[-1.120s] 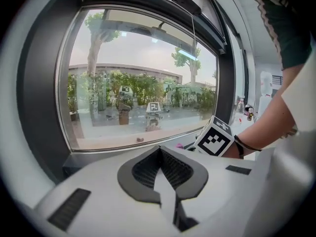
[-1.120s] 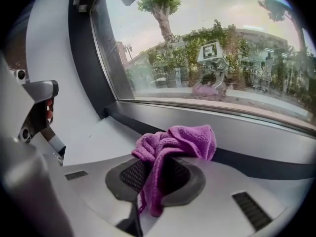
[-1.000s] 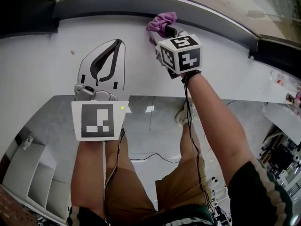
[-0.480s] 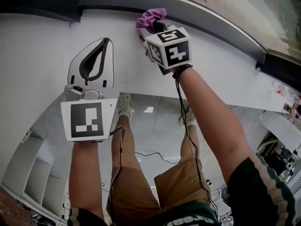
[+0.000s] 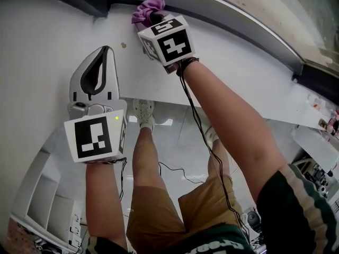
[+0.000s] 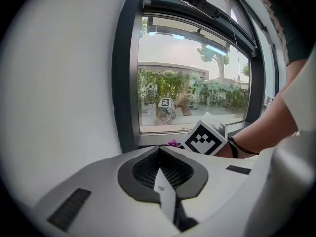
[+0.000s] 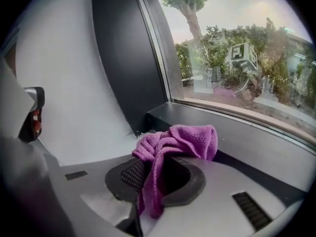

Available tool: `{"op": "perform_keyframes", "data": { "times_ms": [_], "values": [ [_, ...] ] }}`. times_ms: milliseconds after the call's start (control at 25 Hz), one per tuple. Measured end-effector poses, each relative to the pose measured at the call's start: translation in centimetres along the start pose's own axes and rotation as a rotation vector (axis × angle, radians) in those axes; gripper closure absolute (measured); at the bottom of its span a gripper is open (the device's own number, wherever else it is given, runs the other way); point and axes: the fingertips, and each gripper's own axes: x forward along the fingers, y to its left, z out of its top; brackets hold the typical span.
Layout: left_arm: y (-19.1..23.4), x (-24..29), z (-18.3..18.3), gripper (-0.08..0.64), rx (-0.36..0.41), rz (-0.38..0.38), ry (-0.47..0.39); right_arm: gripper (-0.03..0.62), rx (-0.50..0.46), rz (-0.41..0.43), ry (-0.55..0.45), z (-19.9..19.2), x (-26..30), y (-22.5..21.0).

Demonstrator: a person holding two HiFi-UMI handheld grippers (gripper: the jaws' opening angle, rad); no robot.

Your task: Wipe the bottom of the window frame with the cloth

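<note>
Noted right gripper [image 7: 158, 174] clamped on purple cloth [image 7: 182, 137], held at bottom window frame [image 7: 266, 142] directly ahead, near its left corner; left gripper [image 6: 160, 162] closed, empty; judged wiping underway, completion unconfirmed.

cloth [image 7: 180, 137] purple | window frame [image 7: 118, 58] dark grey | wall [image 5: 37, 46] white | left claw [image 6: 159, 149] white, black pads | marker cube [image 5: 96, 137] black-and-white squares | shorts [image 5: 159, 216] tan
</note>
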Motion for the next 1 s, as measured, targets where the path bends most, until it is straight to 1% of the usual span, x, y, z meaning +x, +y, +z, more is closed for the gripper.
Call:
{"op": "perform_keyframes", "data": {
  "times_ms": [120,240,400,480,560,640,840,1000],
  "values": [
    [1.2,-0.6,-0.4,0.552,-0.003,0.022,0.008,0.523,-0.014,0.027,0.004,0.8,1.3,1.6],
    [2.2,-0.8,-1.0,0.552,-0.025,0.054,0.024,0.523,-0.023,0.061,0.008,1.6,2.4,2.9],
    [3.6,-1.1,-1.9,0.552,-0.05,0.105,0.058,0.523,-0.058,0.112,0.014,2.5,4.0,4.7],
    [4.2,-1.4,-2.4,0.553,-0.076,0.123,0.079,0.523,-0.078,0.137,0.021,2.7,4.7,5.4],
    [4.6,-1.8,-2.8,0.552,-0.085,0.132,0.082,0.523,-0.09,0.149,0.028,2.7,5.0,5.7],
    [5.0,-1.9,-3.2,0.553,-0.07,0.138,0.073,0.523,-0.092,0.151,0.03,2.8,5.1,5.7],
    [4.8,-1.2,-3.5,0.553,-0.131,0.13,0.08,0.523,-0.083,0.196,0.037,2.7,4.9,6.3],
    [5.1,-1.4,-3.7,0.552,-0.104,0.143,0.072,0.523,-0.071,0.217,0.039,2.7,5.0,6.4]
  ]
}}
